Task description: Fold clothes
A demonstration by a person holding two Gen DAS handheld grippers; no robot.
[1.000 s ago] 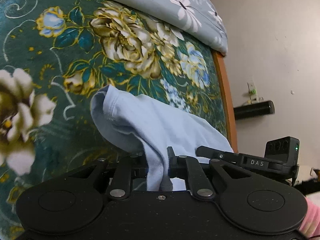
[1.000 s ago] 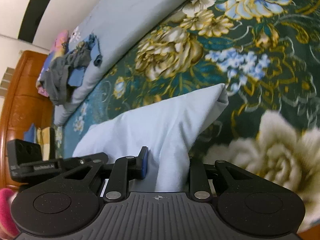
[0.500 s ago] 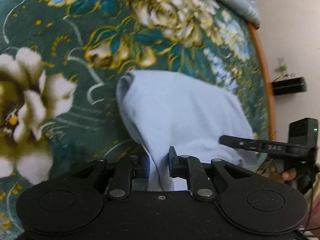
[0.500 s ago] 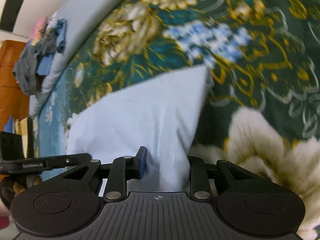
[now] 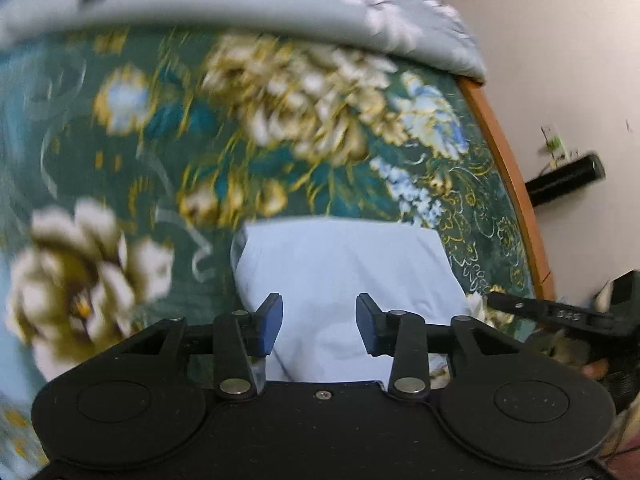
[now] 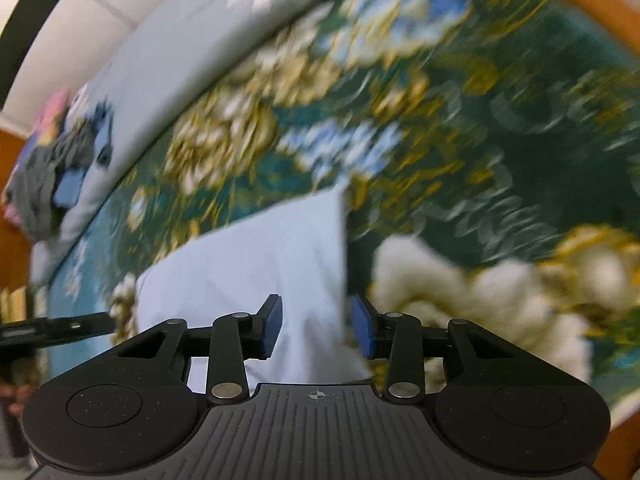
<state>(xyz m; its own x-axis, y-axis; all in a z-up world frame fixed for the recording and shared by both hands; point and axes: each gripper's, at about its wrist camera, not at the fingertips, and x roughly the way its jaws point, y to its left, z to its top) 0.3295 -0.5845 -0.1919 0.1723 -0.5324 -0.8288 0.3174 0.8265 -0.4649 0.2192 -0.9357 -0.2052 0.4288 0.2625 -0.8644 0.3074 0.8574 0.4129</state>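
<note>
A light blue garment (image 5: 340, 264) lies folded flat on the green floral bedspread (image 5: 120, 152). My left gripper (image 5: 319, 322) hangs open just above the cloth's near edge, its blue pads apart and holding nothing. In the right wrist view the same light blue garment (image 6: 256, 256) lies below my right gripper (image 6: 316, 326), which is also open, its pads straddling the cloth's right edge without pinching it. Each view shows the other gripper's black finger at the side. Both views are blurred by motion.
A grey floral quilt (image 5: 240, 0) runs along the far side of the bed. A heap of grey and blue clothes (image 6: 60, 168) sits at the far left. The wooden bed rim (image 5: 508, 184) and a wall lie to the right.
Both grippers were shut on the raised blue garment; now both have opened and let it go, and the garment lies flat on the bedspread. Both cameras have tilted upward.
</note>
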